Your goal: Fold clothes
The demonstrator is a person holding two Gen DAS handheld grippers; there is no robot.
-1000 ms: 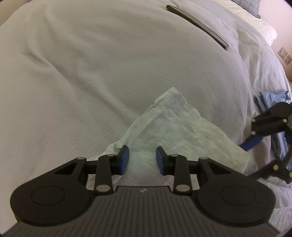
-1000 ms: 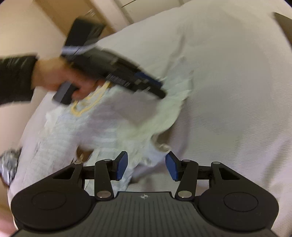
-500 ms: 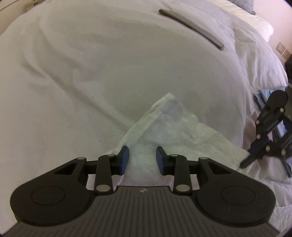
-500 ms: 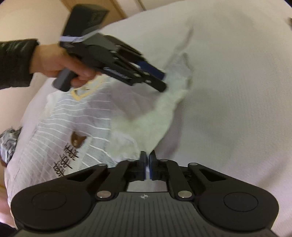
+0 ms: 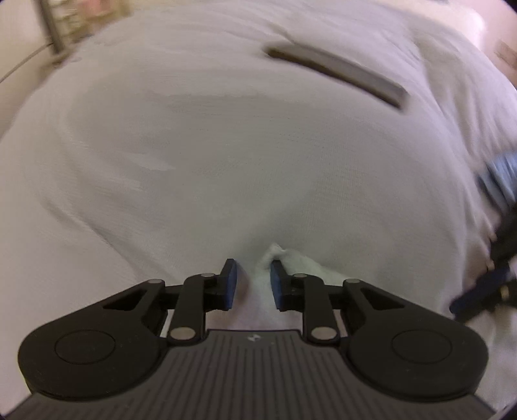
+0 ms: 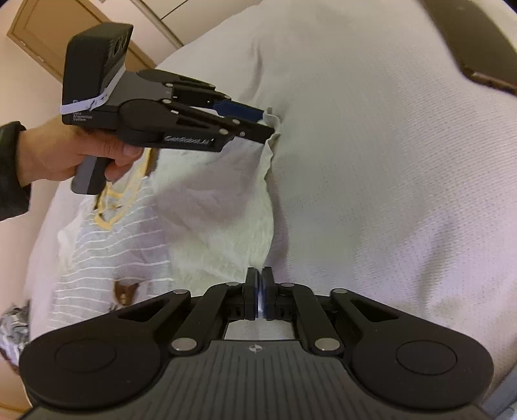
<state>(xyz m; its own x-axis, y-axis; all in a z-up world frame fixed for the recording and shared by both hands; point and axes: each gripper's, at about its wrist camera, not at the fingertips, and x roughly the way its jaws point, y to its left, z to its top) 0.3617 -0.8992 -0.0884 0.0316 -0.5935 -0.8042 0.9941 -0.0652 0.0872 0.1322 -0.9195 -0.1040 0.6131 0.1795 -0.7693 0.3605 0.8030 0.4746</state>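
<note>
A white textured cloth (image 6: 219, 210) lies on the white bedcover (image 6: 371, 194), partly over a white striped shirt (image 6: 106, 245) with a yellow collar. My left gripper (image 6: 263, 122), held in a person's hand (image 6: 64, 158), sits at the cloth's far corner. Its jaws are closing with that corner (image 5: 274, 255) between them, and a gap still shows at the left pad. My right gripper (image 6: 259, 278) has its pads almost together on the cloth's near corner; its jaws are opening slightly, and a thin edge stays pinched. The left wrist view is blurred.
A long dark strip (image 5: 336, 76) lies across the far bedcover (image 5: 226, 145). A blue garment (image 5: 501, 174) sits at the right edge, above my right gripper (image 5: 465, 303). Something crumpled and silvery (image 6: 13, 323) lies low on the left. A wooden door (image 6: 38, 29) stands behind.
My left gripper moved forward along the cloth to its far corner and its jaws narrowed. My right gripper went from open to shut on the cloth's near corner.
</note>
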